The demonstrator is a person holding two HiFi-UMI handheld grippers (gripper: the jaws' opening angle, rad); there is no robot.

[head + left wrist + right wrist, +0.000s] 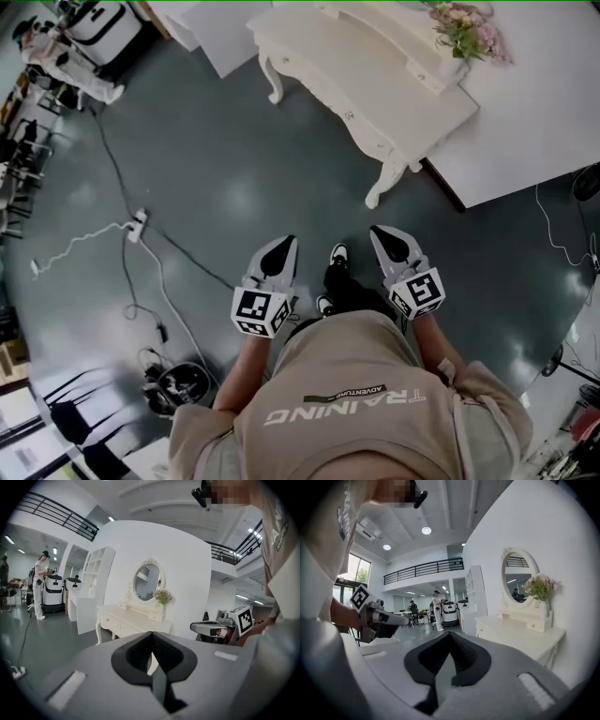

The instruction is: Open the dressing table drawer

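The cream dressing table [375,84] stands ahead of me on the grey floor, its drawer fronts with small knobs [351,115] flush with the frame. In the left gripper view the dressing table [123,619] lies beyond the jaws, well out of reach. My left gripper [285,246] and right gripper [382,236] are held side by side in front of my body, both short of the table. Each is shut with nothing between its pads. The left gripper [151,635] and the right gripper [450,635] each show their jaws meeting at the tip.
An oval mirror [146,581] and a bunch of pink flowers [466,28] sit on the table top. A power strip [138,225] with cables lies on the floor at left. A white wall panel [534,103] stands behind the table. A person [39,584] stands far off by white machines.
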